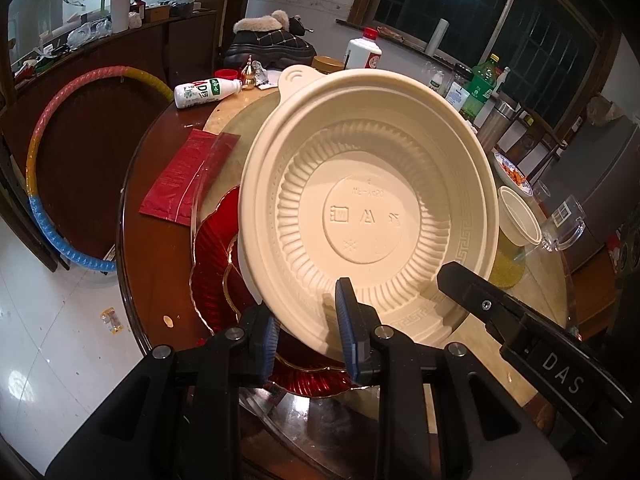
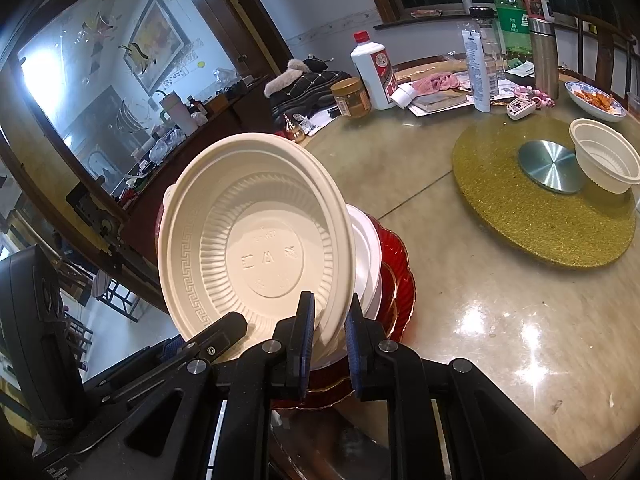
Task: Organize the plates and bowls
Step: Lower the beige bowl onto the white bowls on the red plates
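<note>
A large cream plastic bowl point(image 1: 360, 184) point(image 2: 248, 236) hangs tilted, its inside facing both cameras. My left gripper point(image 1: 310, 336) is shut on its near rim, one blue pad inside and one outside. My right gripper point(image 2: 330, 336) is shut on the rim as well, and its black finger point(image 1: 476, 296) shows in the left wrist view. Under the bowl lies a white dish point(image 2: 370, 256) on stacked red glass plates point(image 1: 212, 268) point(image 2: 402, 272). A smaller cream bowl point(image 2: 604, 156) point(image 1: 518, 216) stands apart on the gold turntable mat point(image 2: 520, 220).
A blue-patterned dish of food point(image 2: 596, 100), bottles, a jar point(image 2: 352, 98) and papers crowd the table's far side. A red packet point(image 1: 188, 176) and a lying white bottle point(image 1: 204, 92) sit left of the plates. The table edge runs close behind the stack, with a hula hoop point(image 1: 40, 184) beyond.
</note>
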The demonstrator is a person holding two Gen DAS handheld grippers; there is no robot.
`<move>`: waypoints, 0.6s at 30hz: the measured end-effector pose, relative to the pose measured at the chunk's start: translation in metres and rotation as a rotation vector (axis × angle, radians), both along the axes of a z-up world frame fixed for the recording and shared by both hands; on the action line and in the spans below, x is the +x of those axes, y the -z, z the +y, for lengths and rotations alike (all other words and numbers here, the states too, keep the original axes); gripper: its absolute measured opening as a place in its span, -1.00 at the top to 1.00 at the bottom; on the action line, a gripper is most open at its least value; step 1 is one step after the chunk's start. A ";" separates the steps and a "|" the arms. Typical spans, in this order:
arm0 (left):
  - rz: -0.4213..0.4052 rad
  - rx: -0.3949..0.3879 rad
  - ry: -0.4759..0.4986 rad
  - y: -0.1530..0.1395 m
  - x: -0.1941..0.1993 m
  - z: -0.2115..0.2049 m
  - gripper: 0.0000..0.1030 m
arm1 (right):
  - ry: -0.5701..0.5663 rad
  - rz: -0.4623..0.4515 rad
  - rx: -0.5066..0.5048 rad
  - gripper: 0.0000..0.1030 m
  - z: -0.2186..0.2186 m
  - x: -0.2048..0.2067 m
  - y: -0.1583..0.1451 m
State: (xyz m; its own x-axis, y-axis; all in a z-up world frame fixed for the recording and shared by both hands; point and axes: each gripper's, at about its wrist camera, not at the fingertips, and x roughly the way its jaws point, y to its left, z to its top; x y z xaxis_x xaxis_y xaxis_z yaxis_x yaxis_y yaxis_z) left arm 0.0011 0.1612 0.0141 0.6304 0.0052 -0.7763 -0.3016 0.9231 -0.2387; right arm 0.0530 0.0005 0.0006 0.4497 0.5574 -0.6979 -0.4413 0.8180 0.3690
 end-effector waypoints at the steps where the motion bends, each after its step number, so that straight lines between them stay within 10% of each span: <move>1: 0.001 0.001 0.001 0.000 0.000 0.000 0.52 | -0.001 0.000 -0.001 0.71 0.000 0.000 0.000; 18: 0.012 0.000 -0.001 0.003 0.000 0.001 0.49 | -0.009 0.007 -0.010 0.71 0.002 0.001 0.006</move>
